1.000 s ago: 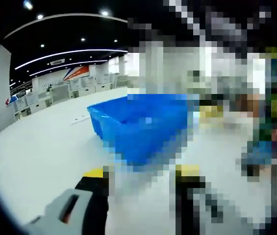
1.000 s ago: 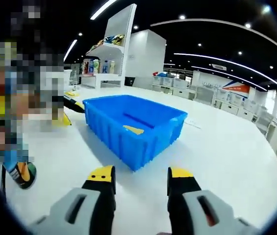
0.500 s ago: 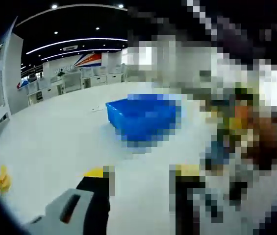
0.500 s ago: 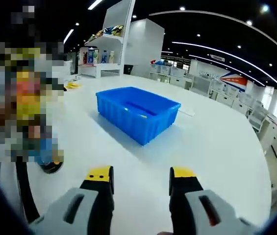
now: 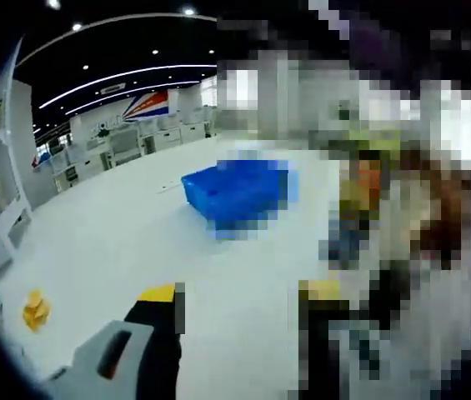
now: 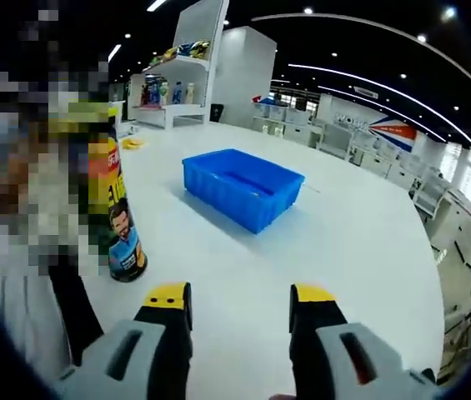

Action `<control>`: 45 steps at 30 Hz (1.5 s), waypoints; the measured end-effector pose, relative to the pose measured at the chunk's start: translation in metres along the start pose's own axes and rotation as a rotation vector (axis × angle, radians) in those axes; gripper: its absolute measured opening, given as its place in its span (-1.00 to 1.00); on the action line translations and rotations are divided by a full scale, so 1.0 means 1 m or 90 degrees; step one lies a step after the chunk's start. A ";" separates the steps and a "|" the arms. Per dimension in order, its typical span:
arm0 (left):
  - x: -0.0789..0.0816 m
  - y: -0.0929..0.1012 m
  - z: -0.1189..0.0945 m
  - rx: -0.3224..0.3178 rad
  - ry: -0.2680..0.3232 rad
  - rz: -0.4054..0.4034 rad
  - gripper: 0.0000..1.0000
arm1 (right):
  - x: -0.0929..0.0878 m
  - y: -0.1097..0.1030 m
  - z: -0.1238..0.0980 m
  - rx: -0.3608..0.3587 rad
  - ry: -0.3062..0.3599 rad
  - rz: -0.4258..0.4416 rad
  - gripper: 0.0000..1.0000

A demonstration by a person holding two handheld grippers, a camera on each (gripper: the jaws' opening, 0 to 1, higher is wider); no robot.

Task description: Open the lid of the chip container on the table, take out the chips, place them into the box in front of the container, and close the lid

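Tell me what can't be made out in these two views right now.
- Chip can, right gripper view: its top and lid are under mosaic, so lid on or off is unknown.
- Blue box, right gripper view: contents too small to tell.
- Blue box, left gripper view: near side blurred by mosaic.
- Left gripper: its right jaw is under mosaic.

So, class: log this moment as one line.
right gripper: open, empty | chip container: upright on table | blue box: beyond it
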State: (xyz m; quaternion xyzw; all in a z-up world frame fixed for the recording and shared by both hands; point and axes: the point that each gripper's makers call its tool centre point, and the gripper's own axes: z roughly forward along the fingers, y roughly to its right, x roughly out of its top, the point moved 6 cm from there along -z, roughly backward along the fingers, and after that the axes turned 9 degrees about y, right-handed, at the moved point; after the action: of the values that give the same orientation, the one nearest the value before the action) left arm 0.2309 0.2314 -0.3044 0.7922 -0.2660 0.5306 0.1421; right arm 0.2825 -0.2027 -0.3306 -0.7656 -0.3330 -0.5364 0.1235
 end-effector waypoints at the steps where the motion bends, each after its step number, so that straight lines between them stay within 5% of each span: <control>1: -0.001 0.001 -0.002 0.003 -0.005 0.017 0.18 | -0.001 -0.001 -0.002 -0.006 -0.001 -0.003 -0.10; 13: 0.004 0.009 -0.030 0.026 0.010 0.036 0.23 | 0.008 -0.020 -0.028 -0.039 -0.002 -0.002 -0.10; 15: 0.002 0.003 -0.035 0.074 -0.014 0.056 0.18 | 0.014 -0.019 -0.032 -0.057 0.011 -0.004 -0.14; 17: 0.013 0.001 -0.041 0.113 0.014 0.087 0.10 | 0.017 -0.021 -0.036 -0.064 0.017 -0.001 -0.19; 20: 0.025 0.009 -0.047 0.097 0.053 0.052 0.19 | 0.017 -0.029 -0.038 -0.042 0.011 -0.003 -0.15; 25: 0.013 0.013 -0.043 0.086 -0.022 0.079 0.20 | 0.012 -0.037 -0.041 -0.010 -0.006 -0.003 -0.13; 45: 0.016 0.038 -0.034 0.023 0.002 0.080 0.35 | 0.007 -0.036 -0.050 -0.019 -0.005 0.010 -0.12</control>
State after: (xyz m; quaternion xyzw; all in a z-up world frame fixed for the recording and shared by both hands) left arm 0.1882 0.2135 -0.2790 0.7755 -0.3053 0.5445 0.0944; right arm 0.2237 -0.2007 -0.3107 -0.7721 -0.3193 -0.5373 0.1146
